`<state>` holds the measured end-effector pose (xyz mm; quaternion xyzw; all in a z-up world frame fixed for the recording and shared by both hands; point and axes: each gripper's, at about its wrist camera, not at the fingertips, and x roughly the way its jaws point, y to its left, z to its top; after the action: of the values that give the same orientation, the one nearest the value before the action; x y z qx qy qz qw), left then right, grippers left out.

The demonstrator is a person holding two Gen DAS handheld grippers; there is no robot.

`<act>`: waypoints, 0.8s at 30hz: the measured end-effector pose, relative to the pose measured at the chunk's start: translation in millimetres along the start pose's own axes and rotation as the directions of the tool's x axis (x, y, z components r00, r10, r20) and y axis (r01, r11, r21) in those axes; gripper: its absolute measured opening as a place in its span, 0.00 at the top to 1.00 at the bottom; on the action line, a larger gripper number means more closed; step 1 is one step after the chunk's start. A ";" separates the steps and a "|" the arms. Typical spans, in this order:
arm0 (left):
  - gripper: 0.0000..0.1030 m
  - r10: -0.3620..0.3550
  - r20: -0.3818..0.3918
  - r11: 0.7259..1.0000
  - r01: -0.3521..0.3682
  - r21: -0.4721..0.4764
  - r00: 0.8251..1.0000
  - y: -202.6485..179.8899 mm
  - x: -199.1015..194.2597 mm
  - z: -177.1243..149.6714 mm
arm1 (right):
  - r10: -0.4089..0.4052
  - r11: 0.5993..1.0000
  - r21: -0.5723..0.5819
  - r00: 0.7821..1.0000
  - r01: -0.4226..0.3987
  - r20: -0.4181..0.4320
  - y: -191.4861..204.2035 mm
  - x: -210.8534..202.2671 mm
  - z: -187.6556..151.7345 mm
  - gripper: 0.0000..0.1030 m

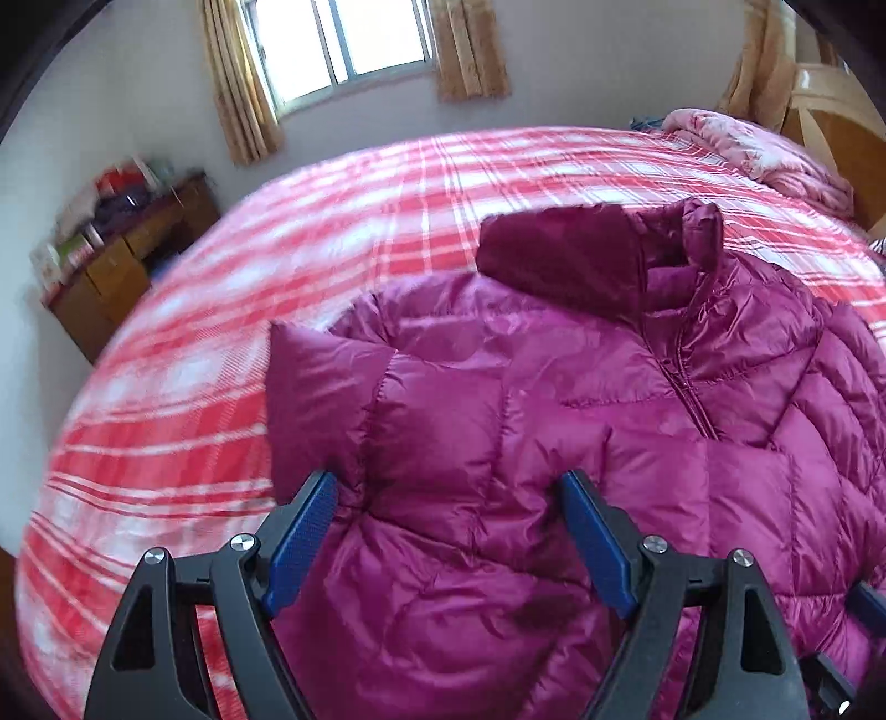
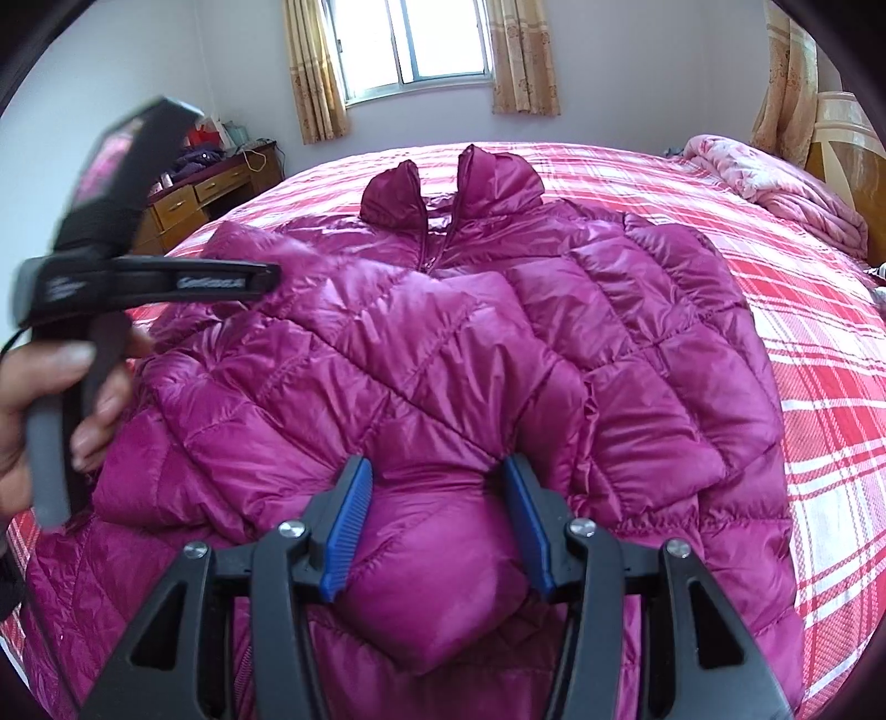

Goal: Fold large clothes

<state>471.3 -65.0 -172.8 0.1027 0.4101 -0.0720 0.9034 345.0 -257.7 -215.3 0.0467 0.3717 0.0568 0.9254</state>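
Right claw point(image 2: 437, 498) pinching jacket point(image 2: 443, 343) sleeve, bed point(image 2: 803, 332)

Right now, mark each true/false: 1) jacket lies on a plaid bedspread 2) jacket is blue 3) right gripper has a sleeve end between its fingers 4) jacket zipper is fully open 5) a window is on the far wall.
1) True: the puffer jacket lies on the red-and-white plaid bedspread.
2) False: it is magenta.
3) True: the right gripper has a puffy sleeve end between its fingers, the blue pads against its sides.
4) False: the zipper is open only at the collar; below that the front is closed.
5) True: a window with curtains is on the far wall.
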 end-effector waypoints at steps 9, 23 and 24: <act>0.12 -0.083 -0.031 0.995 0.081 -0.060 0.996 5.7 22.7 -10.3 | 0.007 1.000 0.005 1.000 -0.007 0.004 0.0 -1.0 -0.8 0.49; 0.10 -0.167 -0.058 0.985 0.165 -0.040 0.984 -19.3 0.1 -8.9 | 0.012 1.000 0.006 1.000 -0.012 0.013 -0.9 -1.3 -1.8 0.49; 0.10 -0.177 -0.082 0.984 0.174 -0.045 0.981 -19.4 6.4 -14.9 | 0.014 1.000 0.007 1.000 -0.014 0.013 -1.4 -1.2 -1.8 0.49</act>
<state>460.5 -80.5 -189.7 0.0522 0.4571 -0.1395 0.8768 343.0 -259.2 -216.0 0.0530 0.3654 0.0616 0.9273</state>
